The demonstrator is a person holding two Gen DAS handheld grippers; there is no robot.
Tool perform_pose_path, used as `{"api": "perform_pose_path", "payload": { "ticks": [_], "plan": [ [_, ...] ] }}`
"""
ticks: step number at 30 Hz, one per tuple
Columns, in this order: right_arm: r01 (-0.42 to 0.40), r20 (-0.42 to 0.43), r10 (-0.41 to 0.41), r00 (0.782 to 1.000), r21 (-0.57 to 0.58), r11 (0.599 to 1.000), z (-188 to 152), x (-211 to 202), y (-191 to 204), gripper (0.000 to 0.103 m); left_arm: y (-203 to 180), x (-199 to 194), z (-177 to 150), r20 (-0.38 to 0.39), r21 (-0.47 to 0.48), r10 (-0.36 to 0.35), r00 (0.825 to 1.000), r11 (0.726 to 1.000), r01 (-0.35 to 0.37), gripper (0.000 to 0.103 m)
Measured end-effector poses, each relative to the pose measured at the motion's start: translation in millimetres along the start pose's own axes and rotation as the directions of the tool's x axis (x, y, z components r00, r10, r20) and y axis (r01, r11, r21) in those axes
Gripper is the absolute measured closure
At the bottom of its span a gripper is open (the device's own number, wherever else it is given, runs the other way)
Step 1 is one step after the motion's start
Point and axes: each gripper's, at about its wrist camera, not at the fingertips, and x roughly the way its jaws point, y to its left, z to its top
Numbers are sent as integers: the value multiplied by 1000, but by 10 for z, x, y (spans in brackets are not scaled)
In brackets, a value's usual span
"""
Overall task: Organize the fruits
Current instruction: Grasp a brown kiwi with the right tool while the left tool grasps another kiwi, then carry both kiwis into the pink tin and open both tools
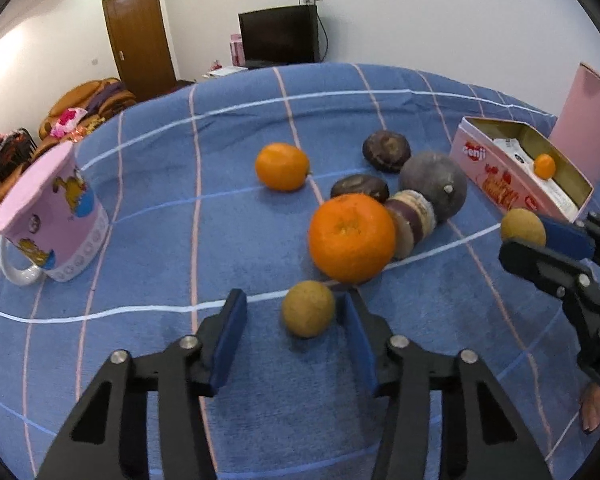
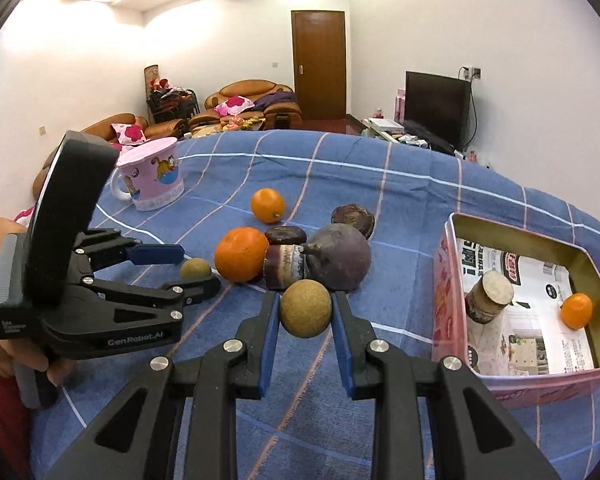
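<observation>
A small brown round fruit (image 1: 308, 309) lies on the blue checked cloth between the fingers of my left gripper (image 1: 294, 300). The right pad is at its side and the left pad stands apart from it. My right gripper (image 2: 306, 300) is shut on a second brown round fruit (image 2: 306, 309), held just above the cloth. Beyond it sit a big orange (image 2: 241, 254), a small orange (image 2: 267, 205), a cut cane piece (image 2: 286, 266), a dark purple fruit (image 2: 340, 258) and two dark brown flat fruits (image 2: 353, 216). The open pink tin (image 2: 452, 280) at the right holds a cane piece (image 2: 490, 296) and a small orange (image 2: 577, 311).
A pink cartoon mug (image 1: 56, 216) stands at the far left of the cloth. The tin's pink lid (image 1: 584, 120) stands upright behind the tin. A hand (image 2: 4, 320) holds the left gripper. Sofas, a door and a TV lie beyond the table.
</observation>
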Motion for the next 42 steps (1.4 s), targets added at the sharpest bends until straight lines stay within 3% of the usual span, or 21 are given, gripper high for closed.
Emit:
{"api": "perform_pose_path", "payload": {
  "ticks": [2, 4, 12, 17, 21, 23, 29, 35, 42],
  "plan": [
    [-1, -2, 1, 1000, -1, 1000, 1, 4, 10, 75, 9, -2, -6, 0, -8, -20, 1000, 1000, 20, 59],
    [-1, 0, 1, 1000, 0, 1000, -7, 5, 11, 75, -3, -12, -10, 3, -3, -29, 1000, 1000, 29, 76],
    [-6, 6, 5, 1000, 20, 1000, -18, -1, -24, 75, 44, -45, -19, 14, -32, 1, 1000, 999, -1, 76],
    [7, 84, -9, 996, 31, 999, -8, -118, -61, 75, 338, -219, -41, 107, -212, 63, 992, 977, -39, 76],
    [76, 168, -79, 983, 19, 997, 10, -235, -80, 75, 425, -393, -58, 200, -321, 195, 960, 939, -123, 76],
    [101, 200, -105, 974, 30, 994, 31, -294, -117, 75, 405, -456, -70, 239, -353, 225, 945, 926, -132, 76],
    [204, 248, -209, 946, 47, 978, 58, -365, -199, 75, 219, -560, -48, 300, -374, 311, 902, 908, -189, 76],
    [256, 260, -263, 929, 62, 965, 69, -361, -286, 75, 23, -640, -18, 346, -376, 395, 851, 890, -260, 76],
    [292, 226, -303, 926, 82, 953, 68, -299, -395, 75, -187, -628, 32, 357, -354, 397, 846, 895, -271, 76]
  ]
}}
